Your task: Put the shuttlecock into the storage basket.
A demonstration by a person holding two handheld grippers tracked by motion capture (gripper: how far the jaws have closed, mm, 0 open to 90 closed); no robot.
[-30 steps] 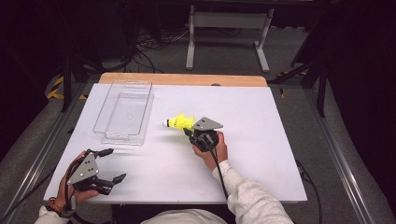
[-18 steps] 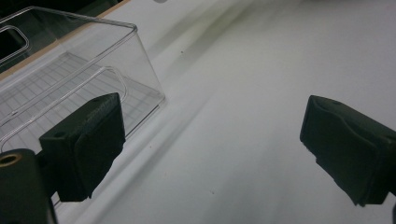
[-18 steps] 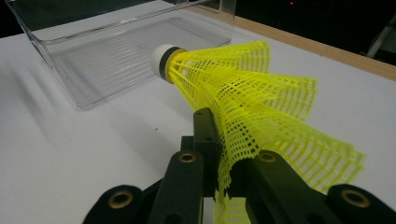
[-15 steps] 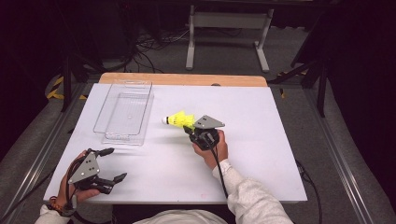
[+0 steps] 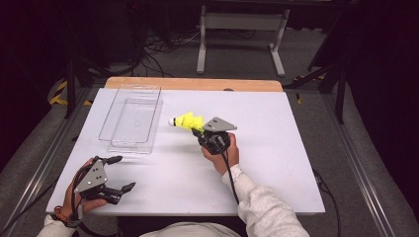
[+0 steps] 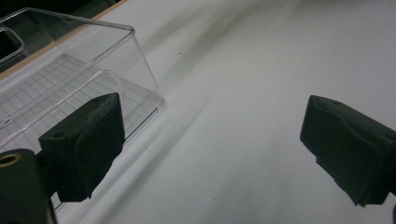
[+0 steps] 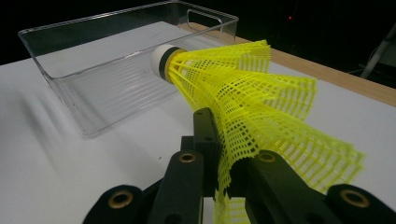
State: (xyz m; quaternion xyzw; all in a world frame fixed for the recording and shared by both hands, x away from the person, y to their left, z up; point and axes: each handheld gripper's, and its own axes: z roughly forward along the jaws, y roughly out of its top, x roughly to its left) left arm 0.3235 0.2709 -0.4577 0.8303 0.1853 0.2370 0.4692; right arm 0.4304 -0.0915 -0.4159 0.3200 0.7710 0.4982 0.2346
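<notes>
One yellow shuttlecock pinched by right hand-held gripper; left hand-held gripper spread.

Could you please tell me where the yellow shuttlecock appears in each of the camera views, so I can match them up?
High view: the yellow shuttlecock sits at table centre, held by the right gripper, cork pointing toward the clear plastic tray.
Left gripper view: not in this picture; the tray is at upper left.
Right gripper view: shuttlecock at centre, its skirt pinched between the jaws.
Shared landmark: the tray.
</notes>
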